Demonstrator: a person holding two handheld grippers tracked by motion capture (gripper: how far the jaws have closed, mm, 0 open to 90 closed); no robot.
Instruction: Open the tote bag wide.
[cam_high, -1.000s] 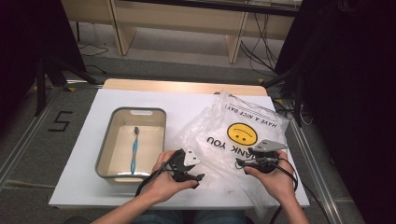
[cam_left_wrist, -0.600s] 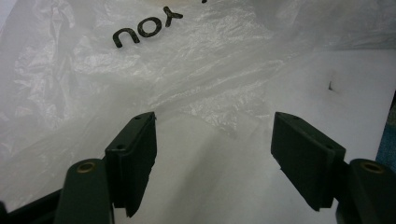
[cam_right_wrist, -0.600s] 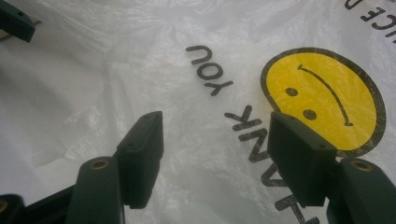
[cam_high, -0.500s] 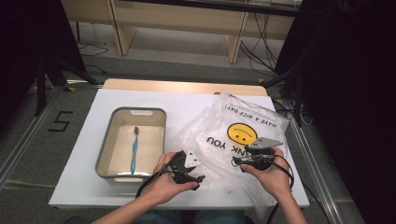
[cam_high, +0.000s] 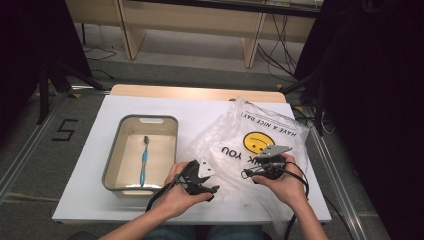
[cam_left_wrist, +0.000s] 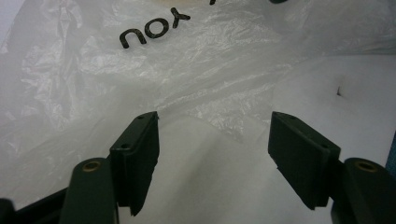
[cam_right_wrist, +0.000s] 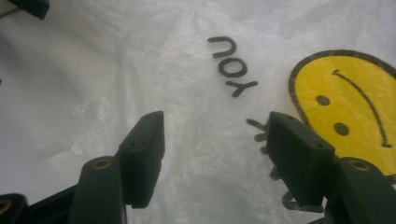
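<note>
Right now the clear plastic bag (cam_high: 250, 145) with its yellow smiley lies crumpled on the right half of the white table (cam_high: 90, 165). Both grippers sit at its near edge: the left gripper (cam_left_wrist: 212, 158), jaws spread but just closing slightly, nothing between them; the right gripper (cam_right_wrist: 215, 158), jaws spread over the print. Left of them, a toothbrush (cam_high: 144, 160) lies in a grey tray (cam_high: 112, 155).

A: The high view looks forward and down from above the person's side, taking in the whole white table (cam_high: 150, 107) from some way off.

B: And the gripper views?

A: Each looks along its own jaws, very close to the plastic bag (cam_high: 260, 130), from the near edge.

B: What's shared?

A: The bag's printed "YOU" (cam_left_wrist: 152, 30) (cam_right_wrist: 231, 70) appears in all three.
</note>
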